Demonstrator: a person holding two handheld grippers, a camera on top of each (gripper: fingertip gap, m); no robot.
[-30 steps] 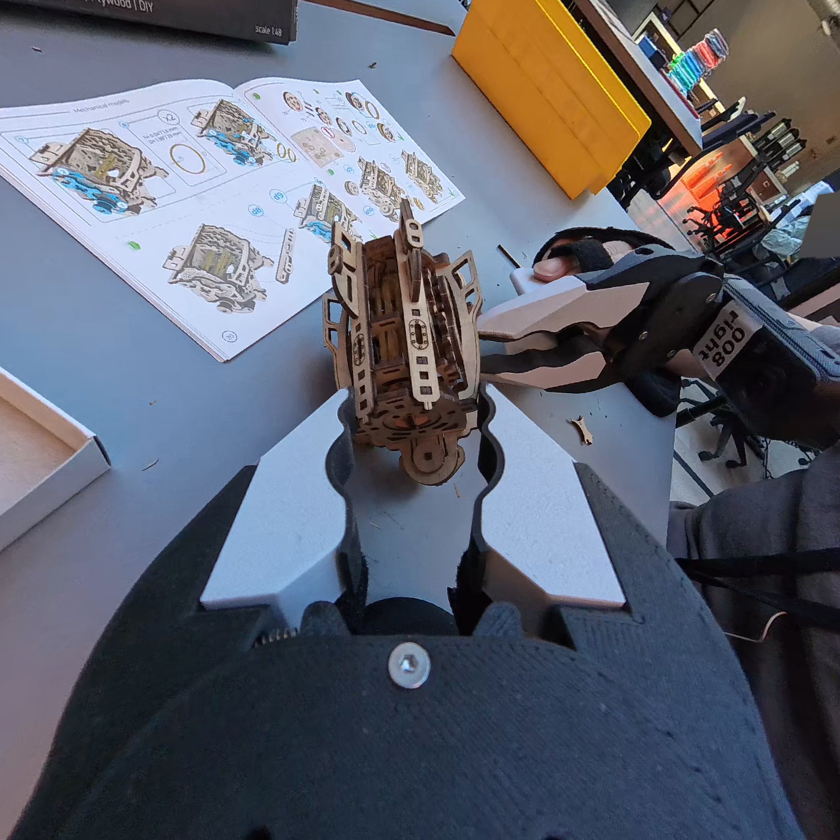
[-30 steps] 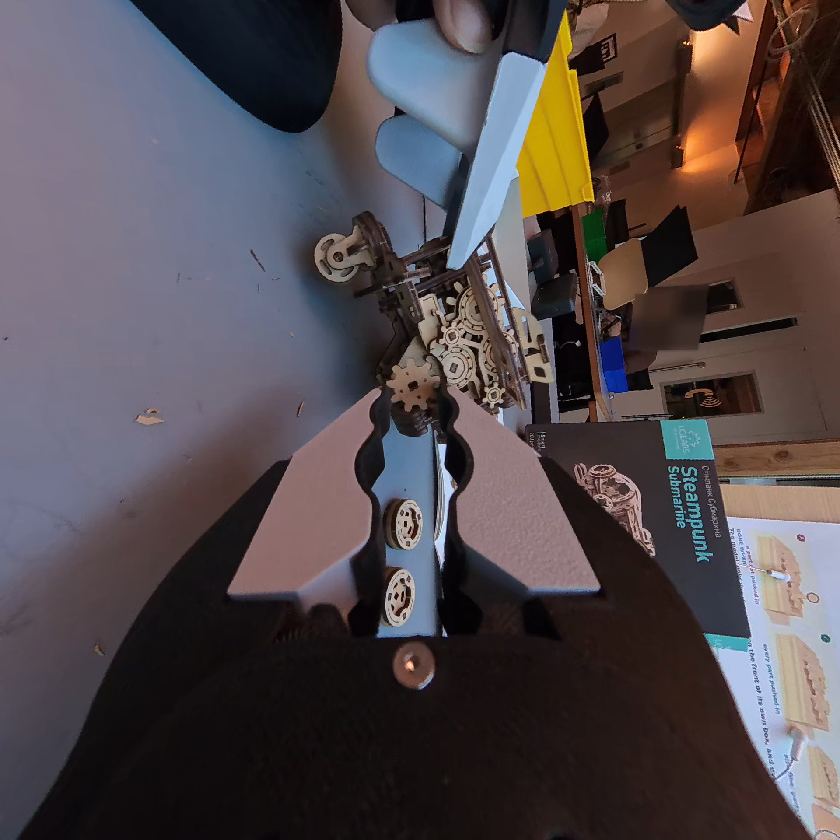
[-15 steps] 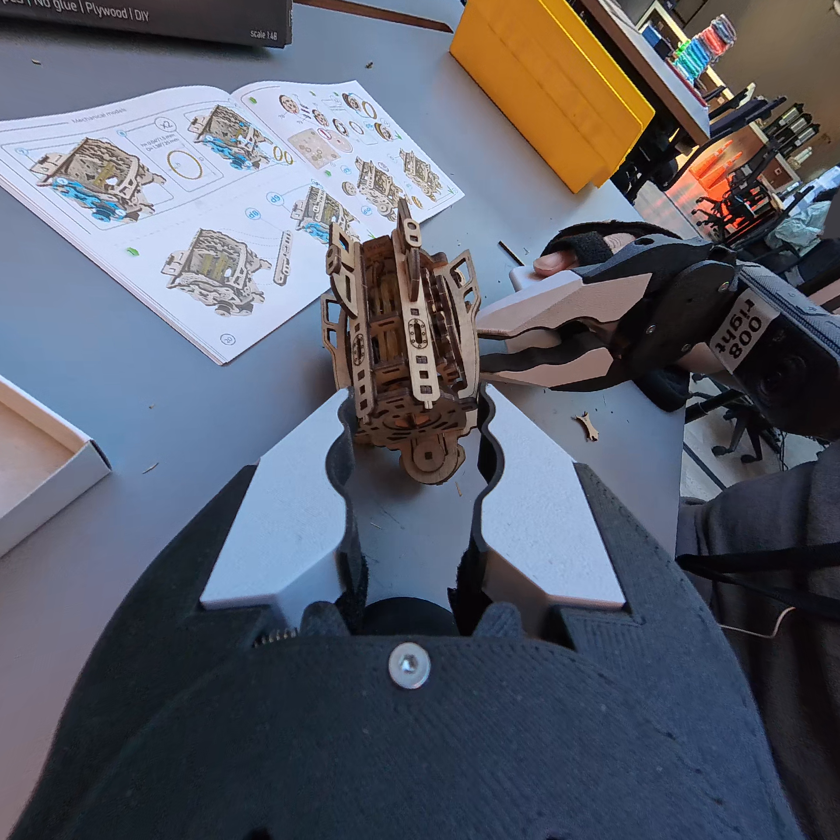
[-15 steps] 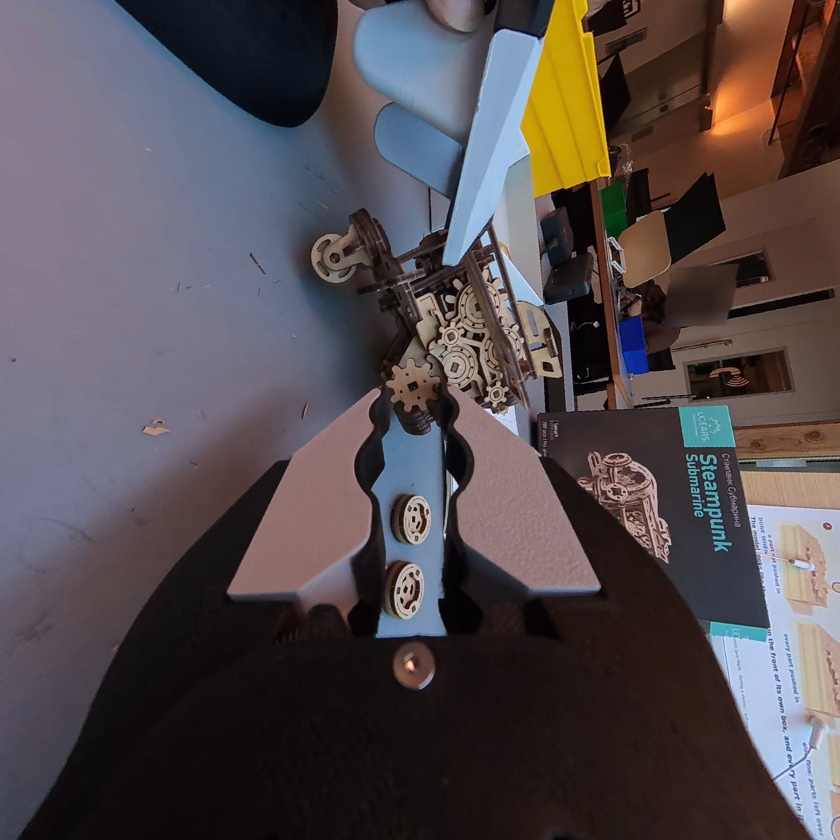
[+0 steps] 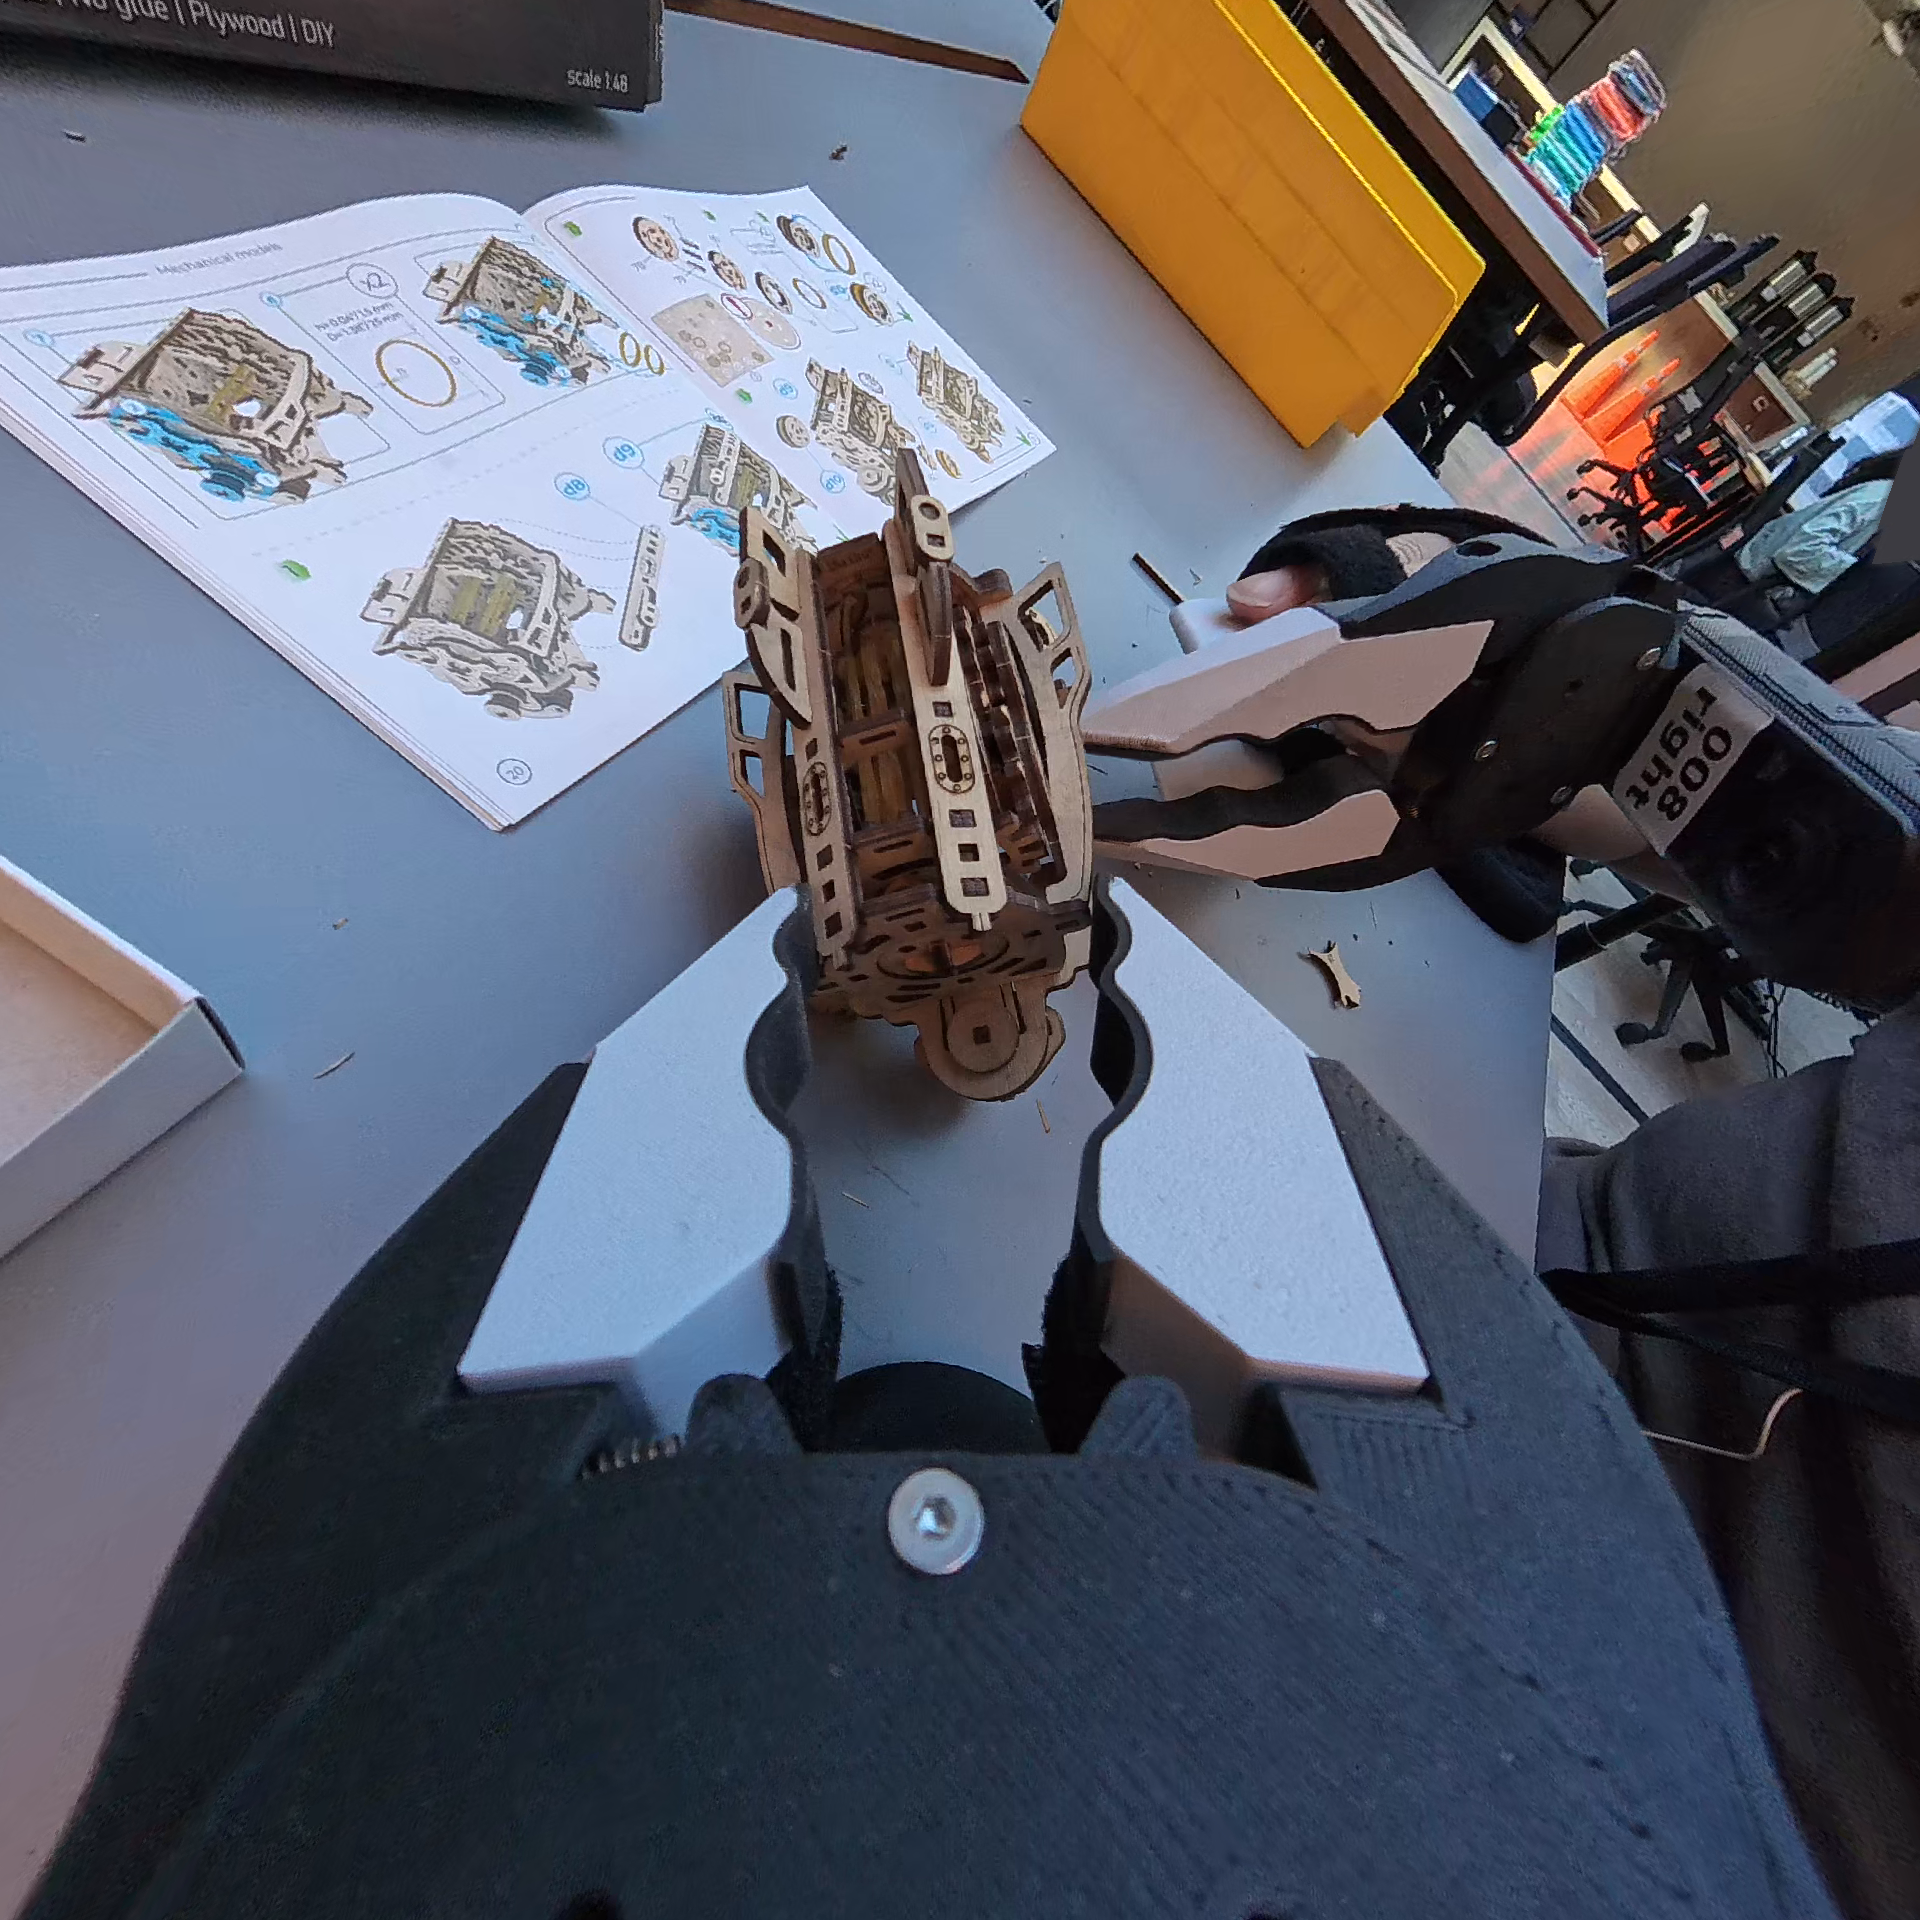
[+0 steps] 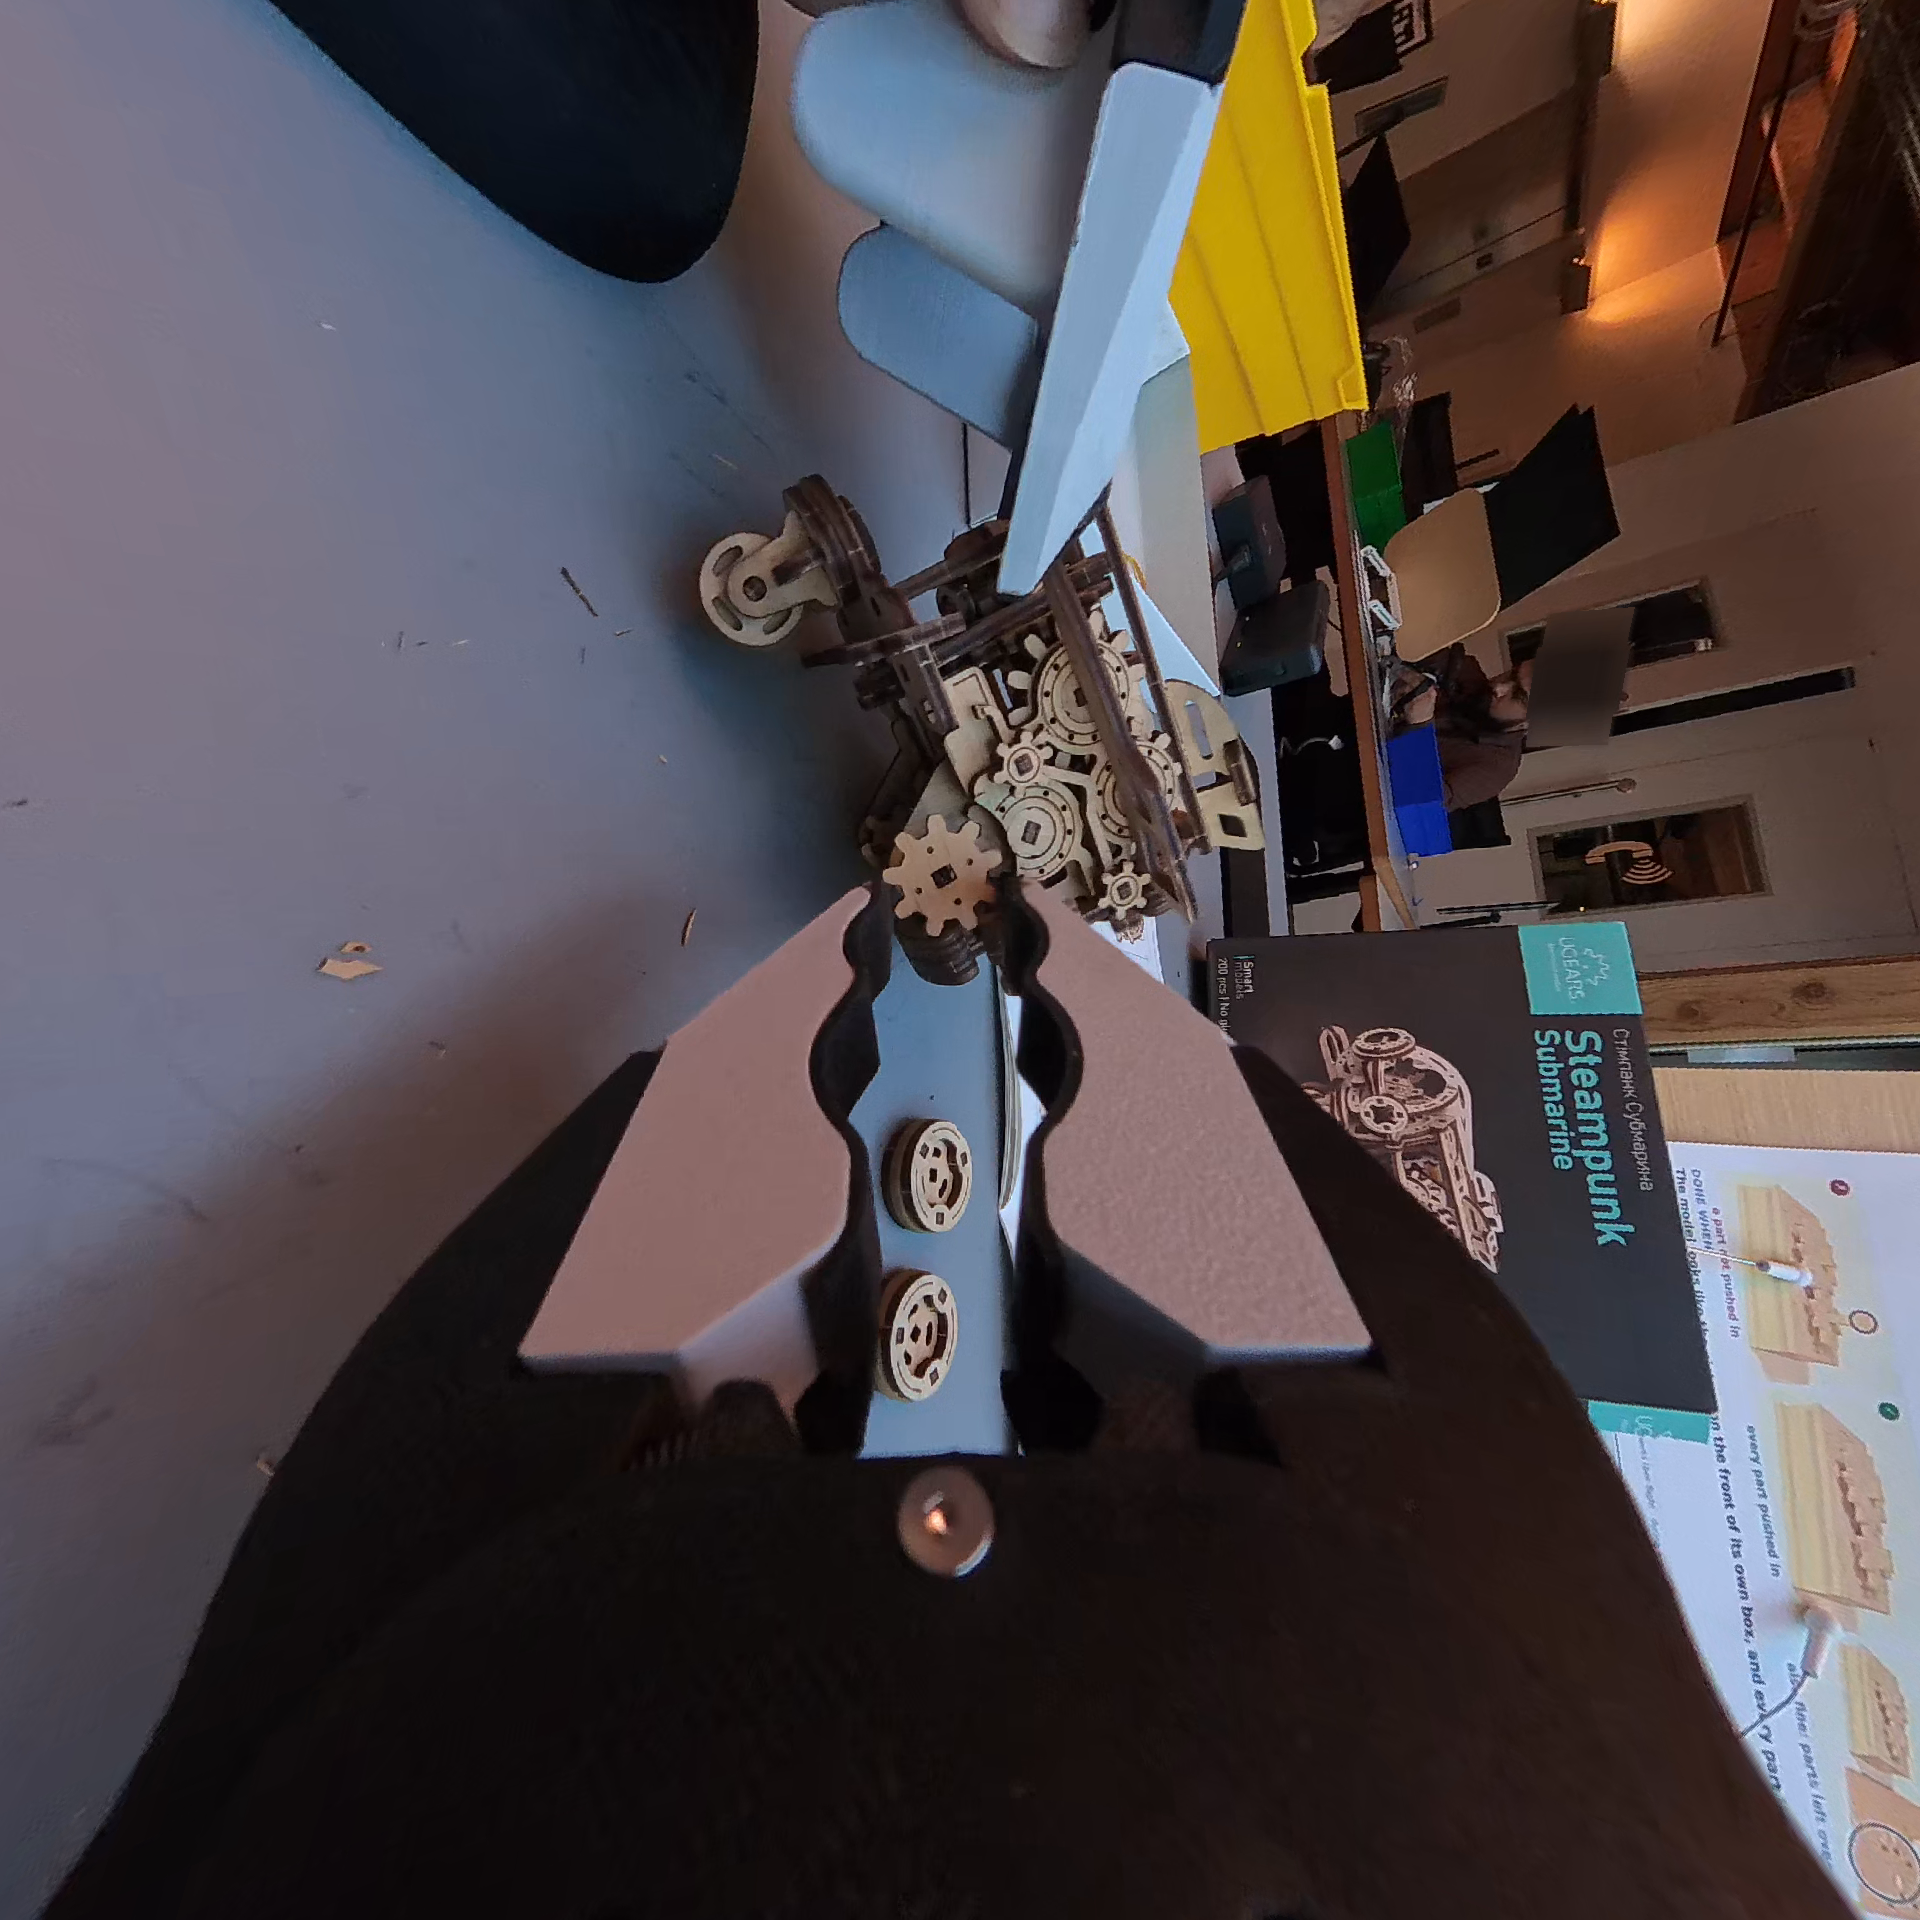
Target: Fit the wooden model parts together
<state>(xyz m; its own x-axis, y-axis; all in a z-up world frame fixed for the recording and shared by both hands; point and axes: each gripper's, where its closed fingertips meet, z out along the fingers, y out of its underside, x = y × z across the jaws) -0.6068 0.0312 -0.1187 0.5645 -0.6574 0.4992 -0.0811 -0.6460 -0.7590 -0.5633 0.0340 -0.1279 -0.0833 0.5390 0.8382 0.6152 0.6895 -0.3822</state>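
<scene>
A partly built wooden model (image 5: 914,769), full of gears, stands tilted just above the grey table. My left gripper (image 5: 945,914) is shut on its lower end. Its grey fingers (image 6: 1091,343) also show in the right wrist view, clamped on the model (image 6: 1070,727). My right gripper (image 6: 943,914) is shut on a small wooden gear (image 6: 940,873) and holds it against the model's geared side. It comes in from the right in the left wrist view (image 5: 1096,779). Two loose wooden wheels (image 6: 925,1174) lie on the table under the right gripper.
An open instruction booklet (image 5: 520,416) lies behind the model, with a yellow bin (image 5: 1247,208) at the back right. A black kit box (image 6: 1475,1143) and a white tray (image 5: 83,1039) sit at the sides. A wood scrap (image 5: 1335,971) lies near the table's right edge. One gripper's finger ends stand about 6 cm off the other's.
Almost nothing. Both grippers keep their hold, and the right gripper with the gear has shifted only slightly against the model's side.
</scene>
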